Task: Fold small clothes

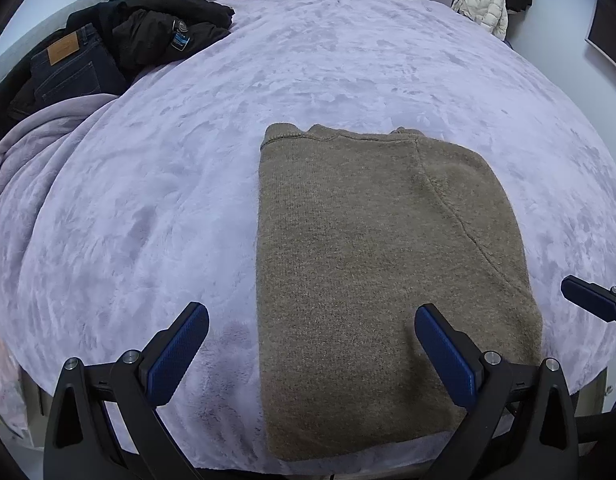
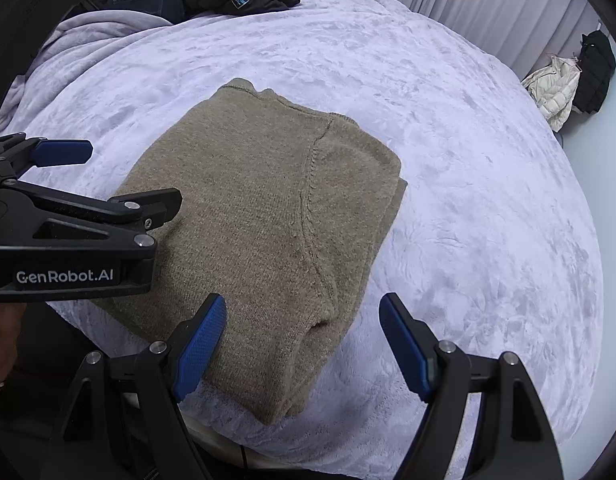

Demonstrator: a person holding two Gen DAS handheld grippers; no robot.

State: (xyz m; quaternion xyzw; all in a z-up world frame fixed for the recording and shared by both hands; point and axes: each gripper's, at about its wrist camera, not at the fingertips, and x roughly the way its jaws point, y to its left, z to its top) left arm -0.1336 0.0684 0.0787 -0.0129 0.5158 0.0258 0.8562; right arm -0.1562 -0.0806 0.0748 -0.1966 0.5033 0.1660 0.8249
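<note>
A brown knitted sweater (image 1: 368,260) lies folded into a flat rectangle on the lilac plush bedspread (image 1: 147,200), collar at the far end. My left gripper (image 1: 310,320) hovers above its near left edge, jaws wide open and holding nothing. In the right wrist view the sweater (image 2: 267,200) has a folded sleeve seam along its right side. My right gripper (image 2: 303,308) stands open over its near right corner, nothing between the pads. The left gripper (image 2: 127,172) shows at the left of that view, also open. One right finger (image 1: 588,300) shows at the edge of the left wrist view.
Dark jeans (image 1: 67,72) and a black jacket (image 1: 159,32) lie at the bed's far left, by a bunched lilac blanket (image 1: 35,152). A white puffer jacket (image 1: 484,4) hangs at the far right near the curtain. The bed's near edge runs just under the grippers.
</note>
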